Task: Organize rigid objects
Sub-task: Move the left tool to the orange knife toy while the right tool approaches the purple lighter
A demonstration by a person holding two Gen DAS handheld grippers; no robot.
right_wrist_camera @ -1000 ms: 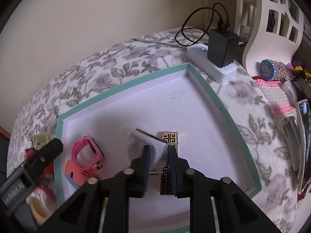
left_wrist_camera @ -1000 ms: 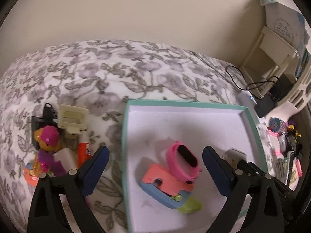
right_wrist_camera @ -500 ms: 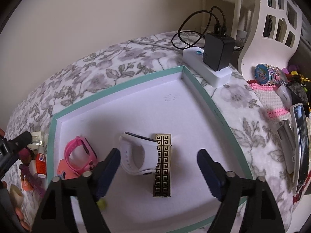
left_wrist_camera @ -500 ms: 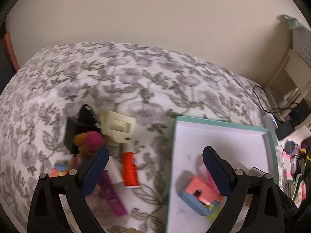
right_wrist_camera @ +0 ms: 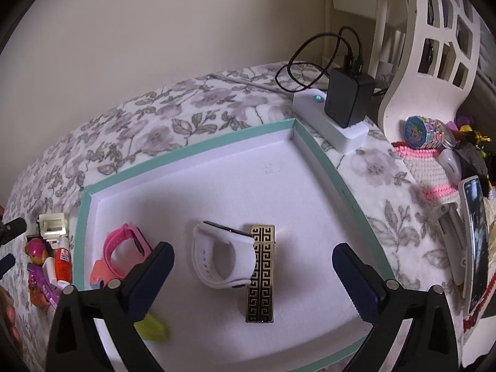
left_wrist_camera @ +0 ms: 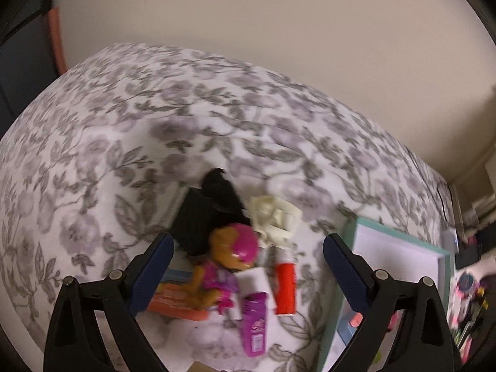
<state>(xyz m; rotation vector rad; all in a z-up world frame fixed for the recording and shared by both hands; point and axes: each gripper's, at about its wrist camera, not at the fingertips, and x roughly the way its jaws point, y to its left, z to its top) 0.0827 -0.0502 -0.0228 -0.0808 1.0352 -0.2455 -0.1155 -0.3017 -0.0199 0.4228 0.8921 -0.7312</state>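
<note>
A white tray with a teal rim (right_wrist_camera: 189, 152) lies on the floral bedspread; its left edge shows in the left wrist view (left_wrist_camera: 356, 232). In it lie a white watch (right_wrist_camera: 223, 257), a gold and black patterned bar (right_wrist_camera: 262, 272), a pink watch (right_wrist_camera: 124, 245) on a coral block and a yellow-green piece (right_wrist_camera: 152, 328). My right gripper (right_wrist_camera: 252, 276) is open and empty above the white watch. My left gripper (left_wrist_camera: 245, 269) is open and empty over a pile left of the tray: a doll with a pink helmet (left_wrist_camera: 235, 248), a red glue tube (left_wrist_camera: 285, 285), a purple tube (left_wrist_camera: 254, 322), a cream plastic piece (left_wrist_camera: 274, 217), a black object (left_wrist_camera: 207, 214) and an orange box (left_wrist_camera: 173, 303).
A white power strip with a black charger (right_wrist_camera: 344, 108) and cable lies behind the tray. A white carved chair (right_wrist_camera: 434, 46) stands at the right. A phone (right_wrist_camera: 474, 241), a pink knit mat (right_wrist_camera: 427, 167) and a round colourful tin (right_wrist_camera: 424, 130) lie right of the tray.
My right gripper opened, let go of the white watch in the tray and drew back. My left gripper swung left from over the tray to over the pile.
</note>
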